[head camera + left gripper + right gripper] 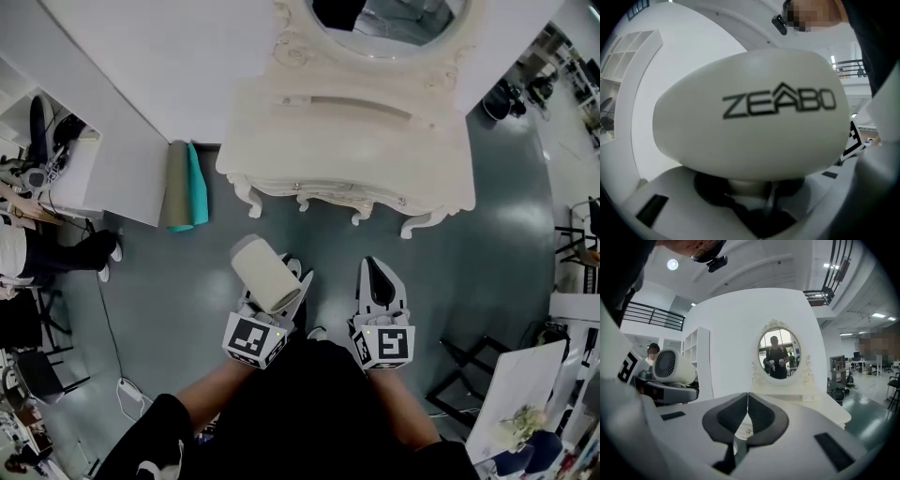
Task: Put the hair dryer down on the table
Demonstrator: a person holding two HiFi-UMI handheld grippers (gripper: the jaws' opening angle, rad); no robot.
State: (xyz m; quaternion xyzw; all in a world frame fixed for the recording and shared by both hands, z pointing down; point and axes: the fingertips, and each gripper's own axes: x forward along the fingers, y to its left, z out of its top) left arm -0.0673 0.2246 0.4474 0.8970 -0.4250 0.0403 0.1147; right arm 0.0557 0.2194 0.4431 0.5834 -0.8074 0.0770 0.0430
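Over floor [187, 281], dryer [265, 274] in left claw [750, 199]

Your right gripper [748, 398] has its jaws closed, pads touching, nothing between them. It sits below the oval mirror [778, 354] on the white bench [827, 408]. Left of the mirror, the hair dryer [672, 365] presents its grille.

The head view looks steeply down from above the person, with the grey floor [187, 281] below and the white table [375, 141] ahead along its top edge. The left gripper view sits so close to the hair dryer [750, 117] that its body nearly fills the frame. The right gripper view faces level along its jaws toward the table and its oval mirror [778, 354], near ahead. Head and right gripper views share that table; all three show the hair dryer.
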